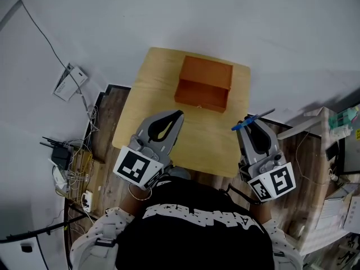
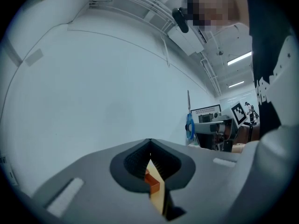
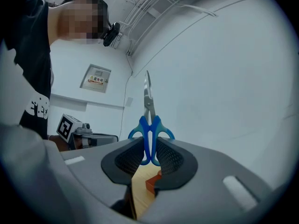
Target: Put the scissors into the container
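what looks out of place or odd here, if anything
Nothing looks spilled or damaged. The one thing out of place is the scissors: clamped by the handles in the right claw, blades jutting out, not in the orange container on the table.

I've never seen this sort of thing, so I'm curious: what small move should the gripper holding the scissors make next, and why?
Probably carry the right gripper forward and left until it hangs above the open orange container. Its jaws are shut on the blue-handled scissors, which are near the right edge of the wooden table, not yet over the container.
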